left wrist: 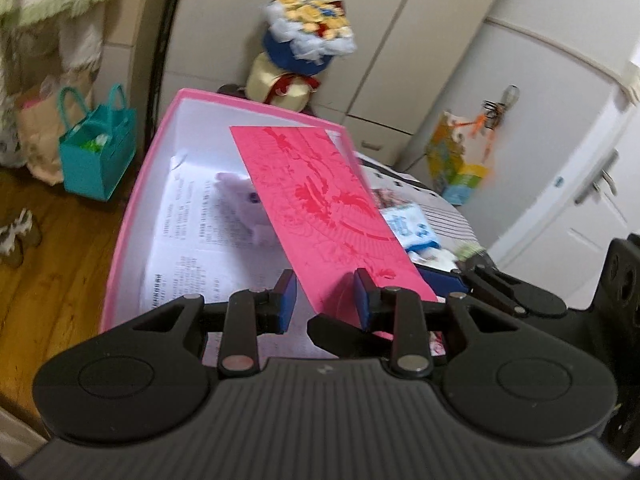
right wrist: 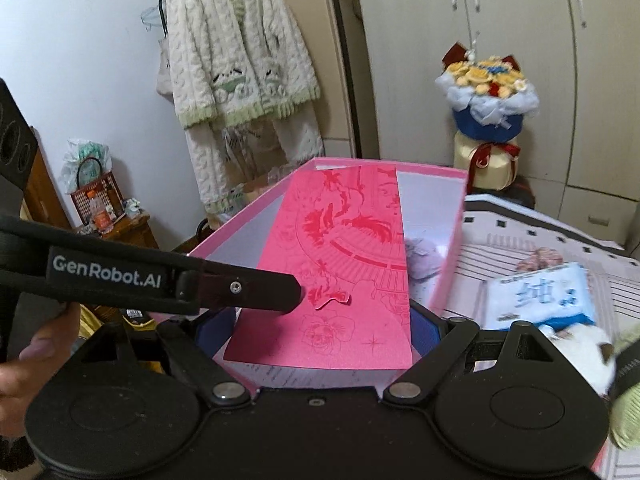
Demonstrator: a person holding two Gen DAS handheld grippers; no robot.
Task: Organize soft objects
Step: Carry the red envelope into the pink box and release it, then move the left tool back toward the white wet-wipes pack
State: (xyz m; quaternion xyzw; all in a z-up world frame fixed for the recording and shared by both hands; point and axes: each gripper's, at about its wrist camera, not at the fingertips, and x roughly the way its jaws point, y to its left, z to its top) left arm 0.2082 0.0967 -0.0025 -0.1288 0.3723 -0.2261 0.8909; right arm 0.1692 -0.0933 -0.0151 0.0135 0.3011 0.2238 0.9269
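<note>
1 pink card (left wrist: 328, 208) crosses the slightly parted left hand-held gripper (left wrist: 325, 300), labelled GenRobot.AI, and the wide right hand-held gripper (right wrist: 320, 332), grip unclear.

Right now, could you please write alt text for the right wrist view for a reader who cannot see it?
A red patterned card lies tilted across an open pink box, between the wide-open jaws of the right gripper, with the left gripper reaching to its left edge. A pale plush toy sits inside the box; a knitted cardigan hangs behind.
</note>
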